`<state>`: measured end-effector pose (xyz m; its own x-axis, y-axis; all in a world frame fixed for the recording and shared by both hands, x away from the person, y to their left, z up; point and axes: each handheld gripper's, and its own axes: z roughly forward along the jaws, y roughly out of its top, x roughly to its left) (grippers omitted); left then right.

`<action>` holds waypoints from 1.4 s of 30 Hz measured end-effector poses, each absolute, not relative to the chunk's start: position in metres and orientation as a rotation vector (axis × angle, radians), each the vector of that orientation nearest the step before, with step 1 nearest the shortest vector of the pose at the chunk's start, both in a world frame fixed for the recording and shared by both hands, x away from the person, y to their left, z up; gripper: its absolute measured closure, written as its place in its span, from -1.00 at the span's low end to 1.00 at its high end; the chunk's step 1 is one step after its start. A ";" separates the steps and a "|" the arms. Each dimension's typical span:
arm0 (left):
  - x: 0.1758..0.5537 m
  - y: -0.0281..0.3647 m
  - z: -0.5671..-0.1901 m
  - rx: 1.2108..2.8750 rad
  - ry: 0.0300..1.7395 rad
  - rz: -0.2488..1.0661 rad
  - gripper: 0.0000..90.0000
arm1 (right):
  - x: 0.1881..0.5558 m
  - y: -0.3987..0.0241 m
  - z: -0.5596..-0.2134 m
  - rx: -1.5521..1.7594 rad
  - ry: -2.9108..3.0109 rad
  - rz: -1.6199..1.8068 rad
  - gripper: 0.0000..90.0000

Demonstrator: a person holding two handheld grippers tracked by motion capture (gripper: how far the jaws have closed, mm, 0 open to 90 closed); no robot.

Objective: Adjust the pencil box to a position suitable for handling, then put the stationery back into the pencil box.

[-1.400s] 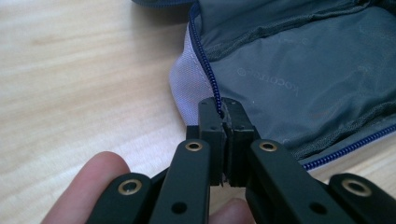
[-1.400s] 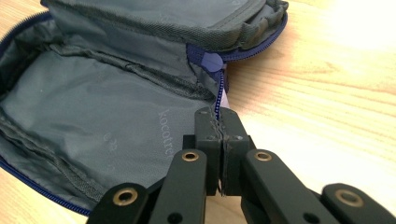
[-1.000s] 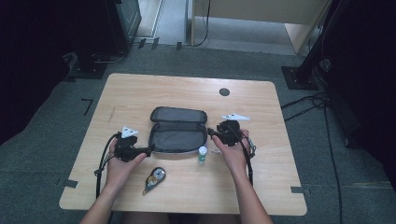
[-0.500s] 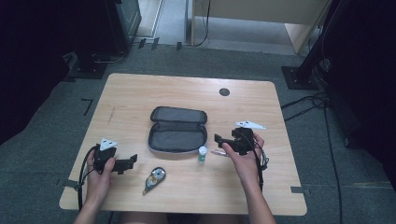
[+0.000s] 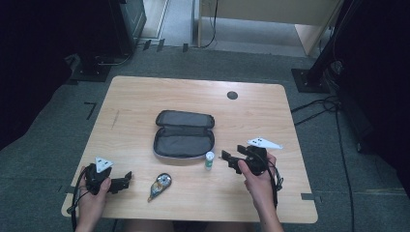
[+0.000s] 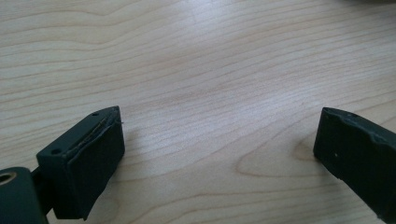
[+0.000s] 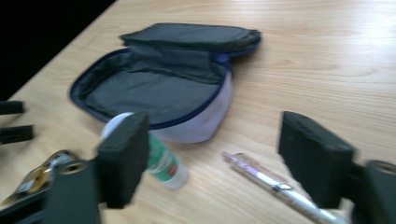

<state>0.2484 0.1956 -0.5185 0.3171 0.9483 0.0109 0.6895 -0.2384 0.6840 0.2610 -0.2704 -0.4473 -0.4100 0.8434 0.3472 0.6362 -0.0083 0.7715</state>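
An open dark grey pencil case (image 5: 183, 134) lies in the middle of the wooden table (image 5: 145, 96). A small bottle (image 5: 209, 160) with a white cap and green label stands just in front of its right end. My right gripper (image 5: 226, 160) is open, its jaws pointing left at the bottle from a short way off. In the right gripper view the bottle (image 7: 161, 161) sits by the left jaw, with a clear pen (image 7: 275, 186) lying between the jaws of my right gripper (image 7: 212, 140). My left gripper (image 5: 126, 180) is open over bare wood near the front left corner.
A small silver and yellow tape dispenser (image 5: 159, 185) lies between the two grippers near the front edge. It also appears in the right gripper view (image 7: 39, 177). A dark round hole (image 5: 232, 95) marks the far side of the table. Stands and cables crowd the floor around it.
My left gripper has pulled back from the case's left end to the front left corner. My right gripper has drawn back to the right, away from the case.
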 end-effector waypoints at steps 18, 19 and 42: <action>0.248 0.195 -0.519 2.008 1.435 0.586 -0.95 | 0.239 -0.260 -0.456 1.498 2.075 1.430 -0.32; 0.248 0.195 -0.519 2.008 1.435 0.586 -0.95 | 0.239 -0.257 -0.455 1.462 2.085 1.415 -0.32; 0.249 0.195 -0.519 2.008 1.431 0.584 -0.95 | 0.246 -0.210 -0.459 1.335 2.088 1.301 0.08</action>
